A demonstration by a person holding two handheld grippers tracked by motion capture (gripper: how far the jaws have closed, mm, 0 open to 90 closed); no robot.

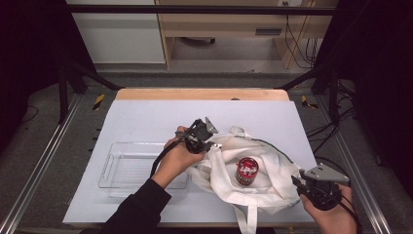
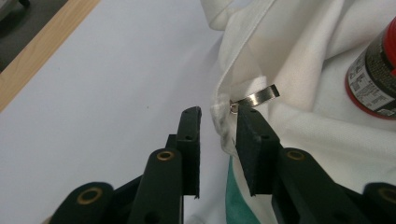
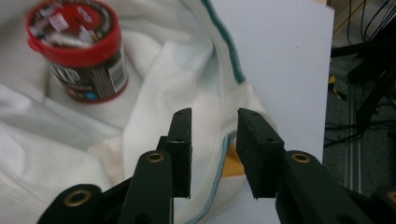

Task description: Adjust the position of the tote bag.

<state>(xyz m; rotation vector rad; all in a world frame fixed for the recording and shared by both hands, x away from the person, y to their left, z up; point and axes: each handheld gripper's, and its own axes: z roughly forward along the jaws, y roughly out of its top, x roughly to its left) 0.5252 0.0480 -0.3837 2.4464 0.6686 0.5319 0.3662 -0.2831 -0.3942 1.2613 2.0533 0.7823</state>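
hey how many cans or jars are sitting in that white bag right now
1. A red-lidded jar sits in the middle of the open white bag, between the left gripper and the right gripper. The bag's folds could hide others.

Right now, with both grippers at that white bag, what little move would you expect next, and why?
Probably the left gripper closes on the bag's rim. Its jaws stand open with the hem and a small metal zipper pull between their tips. The right gripper is also open over the opposite edge, and the red-lidded can already sits inside the white bag.
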